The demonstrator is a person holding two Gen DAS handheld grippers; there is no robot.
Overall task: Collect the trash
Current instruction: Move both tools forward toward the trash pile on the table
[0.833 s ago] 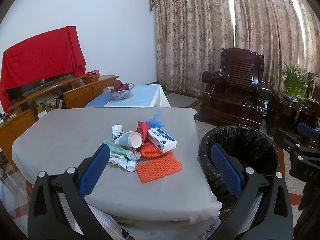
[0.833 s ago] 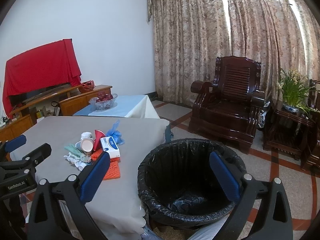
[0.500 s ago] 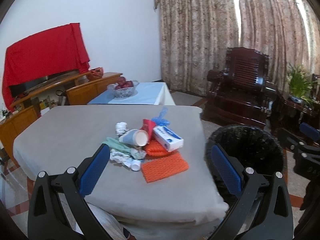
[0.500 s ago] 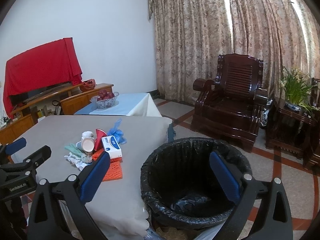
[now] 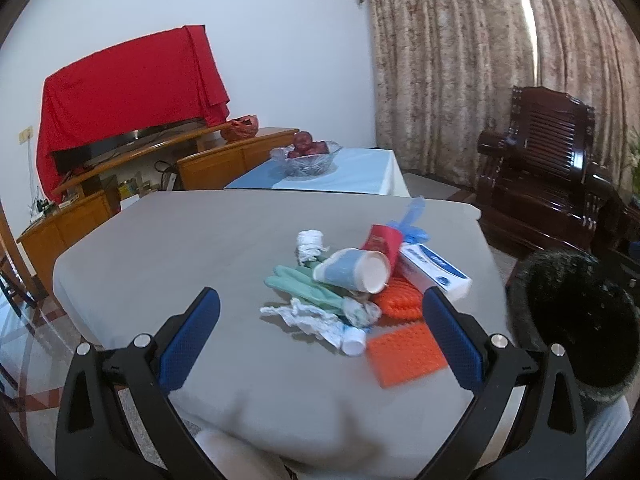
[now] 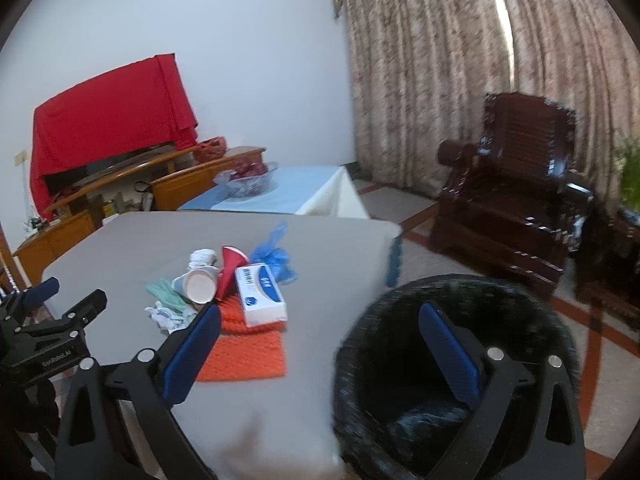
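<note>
Jaws: both pairs stand wide apart and hold nothing; your left gripper frames the litter, your right gripper straddles table edge and bin.
Trash pile: heaped on the grey table, towards its right side, near the bin.
In the pile: a paper cup on its side, mouth towards you; a white-and-blue box touching the red carton; a green glove; crumpled tissue; an orange mesh pad nearest you; a blue plastic bag at the far side.
Bin: black-lined trash bin on the floor just beside the table's right edge, something dark crumpled at its bottom.
Step in hand: the approach, by the look of it; nothing is gripped and no piece has left the pile.
Next move: you would lower the left jaws over one near piece, the tissue or the orange pad, close on it, then carry it right to the bin. Thin, flat pieces may slip a shallow pinch.
Since half a second ago: your left view has drawn closer to the pile and swung left, so the bin now sits at its right edge; your right view has also turned towards the table, with motion blur.
Beyond: a fruit bowl on a second table, a wooden armchair, curtains.
</note>
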